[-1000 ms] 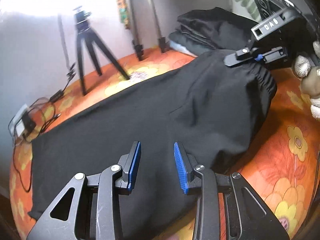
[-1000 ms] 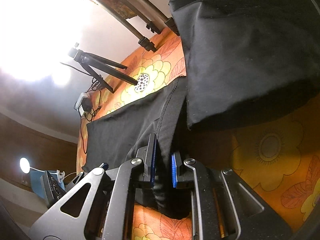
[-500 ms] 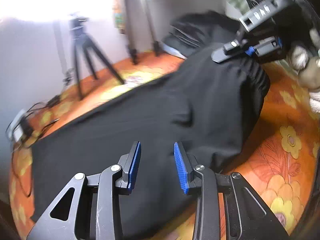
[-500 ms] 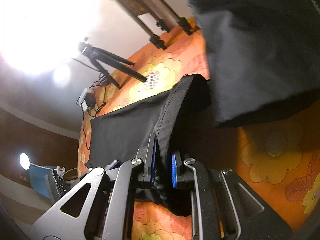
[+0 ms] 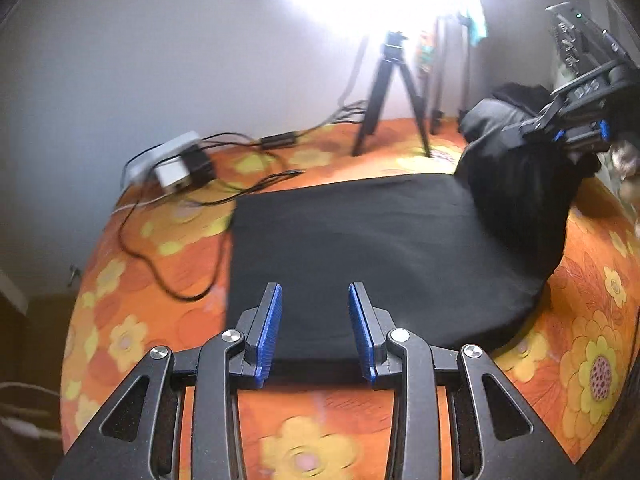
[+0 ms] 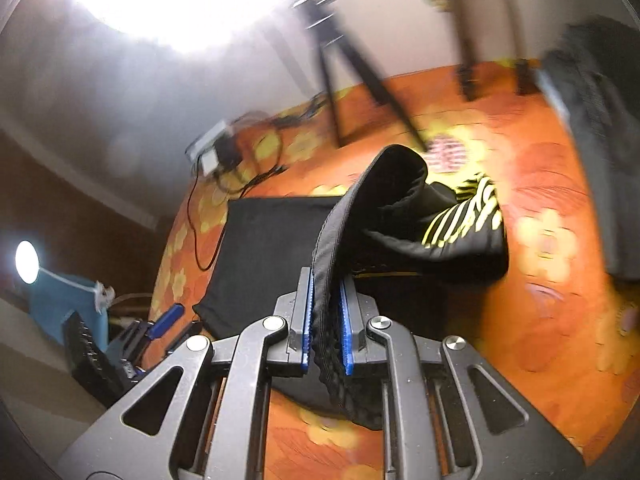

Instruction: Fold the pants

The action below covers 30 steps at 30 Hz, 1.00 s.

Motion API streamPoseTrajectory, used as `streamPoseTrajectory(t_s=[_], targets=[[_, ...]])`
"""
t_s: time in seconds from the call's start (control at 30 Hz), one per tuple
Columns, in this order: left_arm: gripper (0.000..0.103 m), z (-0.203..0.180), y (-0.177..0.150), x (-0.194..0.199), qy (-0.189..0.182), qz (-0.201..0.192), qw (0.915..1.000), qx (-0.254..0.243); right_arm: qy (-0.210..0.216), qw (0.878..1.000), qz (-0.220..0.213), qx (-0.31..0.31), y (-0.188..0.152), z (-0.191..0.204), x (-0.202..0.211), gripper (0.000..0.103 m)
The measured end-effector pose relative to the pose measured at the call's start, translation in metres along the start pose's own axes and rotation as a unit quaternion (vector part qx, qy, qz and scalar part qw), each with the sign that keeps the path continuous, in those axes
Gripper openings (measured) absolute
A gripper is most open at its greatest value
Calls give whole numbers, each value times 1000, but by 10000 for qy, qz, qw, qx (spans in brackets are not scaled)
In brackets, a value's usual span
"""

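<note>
Black pants (image 5: 360, 240) lie on an orange flowered bedspread (image 5: 152, 280), legs stretched flat toward the left. My left gripper (image 5: 315, 330) is open and empty, just over the near edge of the leg end. My right gripper (image 6: 326, 320) is shut on the pants' elastic waistband (image 6: 332, 240) and holds it lifted, so the waist end curls up and over. A yellow striped lining (image 6: 464, 216) shows inside the raised waist. In the left wrist view my right gripper (image 5: 560, 136) is at the far right with the bunched waist hanging under it.
A black tripod (image 5: 390, 92) stands at the back by the wall. A white power strip with plugs and cables (image 5: 176, 164) lies at the back left. A pile of dark clothes (image 5: 504, 100) sits at the back right. A blue object (image 6: 68, 304) is off the bed.
My right gripper has lifted the waistband and carried it over toward the legs. My left gripper has shifted from the middle of the pants to the near edge at the leg end, still open.
</note>
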<state>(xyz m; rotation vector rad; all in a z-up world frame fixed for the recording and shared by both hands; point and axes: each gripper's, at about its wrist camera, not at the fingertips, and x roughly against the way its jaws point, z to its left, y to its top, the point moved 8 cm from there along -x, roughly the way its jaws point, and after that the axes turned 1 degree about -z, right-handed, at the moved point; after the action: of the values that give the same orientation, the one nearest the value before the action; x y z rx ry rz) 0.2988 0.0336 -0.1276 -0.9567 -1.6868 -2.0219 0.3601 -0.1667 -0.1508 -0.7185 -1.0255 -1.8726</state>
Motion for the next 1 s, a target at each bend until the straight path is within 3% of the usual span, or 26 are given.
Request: streamPoseTrajectory(t_s=[0.4, 0.67, 0.73, 0.8, 0.87, 0.93, 1.0], targets=[[33, 81, -20, 19, 92, -304, 9946, 988, -596, 9878, 690, 1265, -47, 124, -130, 12], [33, 125, -31, 31, 232, -405, 9867, 1559, -790, 9813, 720, 1601, -56, 153, -163, 12], [33, 128, -32, 30, 222, -404, 9858, 1612, -631, 9823, 709, 1617, -55, 161, -169, 15], [33, 129, -33, 29, 189, -393, 9856, 1635, -152, 9842, 799, 1575, -54, 172, -171, 24], [33, 127, -34, 28, 168, -383, 9858, 1627, 300, 9846, 901, 1468, -52, 179, -166, 47], [33, 124, -34, 28, 86, -372, 9856, 1648, 458, 9836, 873, 1507, -46, 183, -157, 55], [33, 119, -34, 27, -22, -364, 9856, 1649, 729, 9814, 879, 1542, -40, 187, -143, 55]])
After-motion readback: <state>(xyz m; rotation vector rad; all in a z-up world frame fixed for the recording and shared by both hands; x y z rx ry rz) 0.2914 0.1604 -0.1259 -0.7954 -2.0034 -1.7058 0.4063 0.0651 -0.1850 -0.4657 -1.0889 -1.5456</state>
